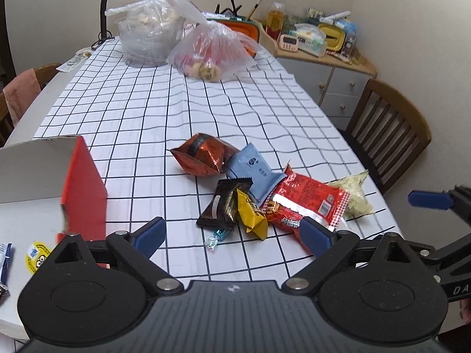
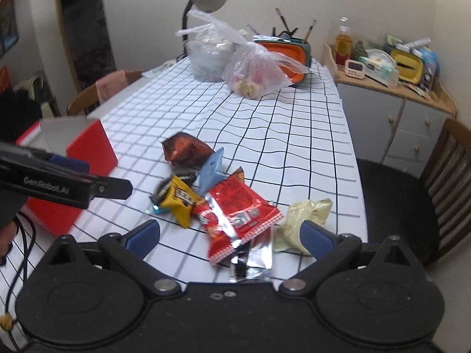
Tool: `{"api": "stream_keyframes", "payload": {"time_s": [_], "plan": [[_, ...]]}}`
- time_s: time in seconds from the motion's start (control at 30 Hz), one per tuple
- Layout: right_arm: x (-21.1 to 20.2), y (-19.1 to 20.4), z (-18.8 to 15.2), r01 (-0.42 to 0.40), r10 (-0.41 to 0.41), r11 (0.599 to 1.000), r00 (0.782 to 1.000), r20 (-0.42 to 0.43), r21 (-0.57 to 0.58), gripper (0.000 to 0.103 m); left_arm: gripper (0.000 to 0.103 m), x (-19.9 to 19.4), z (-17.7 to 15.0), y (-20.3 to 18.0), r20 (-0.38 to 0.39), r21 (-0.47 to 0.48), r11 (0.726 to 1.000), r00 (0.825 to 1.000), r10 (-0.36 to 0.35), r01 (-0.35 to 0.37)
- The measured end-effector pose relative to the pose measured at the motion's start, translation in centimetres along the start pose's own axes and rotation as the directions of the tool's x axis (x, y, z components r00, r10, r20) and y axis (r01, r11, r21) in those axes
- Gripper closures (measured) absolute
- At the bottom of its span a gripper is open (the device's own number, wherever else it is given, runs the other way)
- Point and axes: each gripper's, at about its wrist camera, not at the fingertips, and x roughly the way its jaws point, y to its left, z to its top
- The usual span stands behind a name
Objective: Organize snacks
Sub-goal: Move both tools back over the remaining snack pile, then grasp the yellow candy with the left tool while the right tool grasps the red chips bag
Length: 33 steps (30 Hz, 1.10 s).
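Observation:
A pile of snack packets lies on the checked tablecloth (image 1: 153,117): a dark red foil bag (image 1: 203,154), a light blue packet (image 1: 257,173), a dark brown packet (image 1: 225,204), a yellow packet (image 1: 251,213), a big red packet (image 1: 306,203), a pale yellow-green bag (image 1: 357,195) and a small teal candy (image 1: 216,238). A red open box (image 1: 84,188) stands to the left. My left gripper (image 1: 232,236) is open and empty just short of the pile. My right gripper (image 2: 229,235) is open and empty over the big red packet (image 2: 235,206), with a silver wrapper (image 2: 253,260) below it.
Two clear plastic bags (image 1: 209,50) of food, a lamp (image 1: 106,6) and an orange-lined container (image 1: 244,28) stand at the far end. A wooden chair (image 1: 388,129) is at the right, another chair (image 1: 20,94) at the left. A cluttered cabinet (image 1: 323,58) stands behind.

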Motion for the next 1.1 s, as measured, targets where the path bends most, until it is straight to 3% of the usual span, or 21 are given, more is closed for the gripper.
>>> {"api": "stream_keyframes", "payload": {"time_s": [0.33, 0.77, 1.1], "plan": [[4.6, 0.1, -0.4, -0.056, 0.047, 0.979, 0.997, -0.053, -0.194, 0.001, 0.005, 3.9, -0.1, -1.9, -0.043, -0.004, 0.997, 0.996, 0.074, -0.075], [10.1, 1.1, 0.2, -0.072, 0.048, 0.934, 0.996, -0.079, -0.349, 0.002, 0.007, 7.9, 0.6, -2.0, -0.138, -0.087, 0.993, 0.988, 0.064, -0.076], [12.1, 1.6, 0.2, -0.085, 0.054, 0.913, 0.995, -0.088, -0.398, 0.002, 0.033, 10.3, 1.4, -1.9, -0.194, -0.132, 0.990, 0.981, 0.029, -0.055]]}}
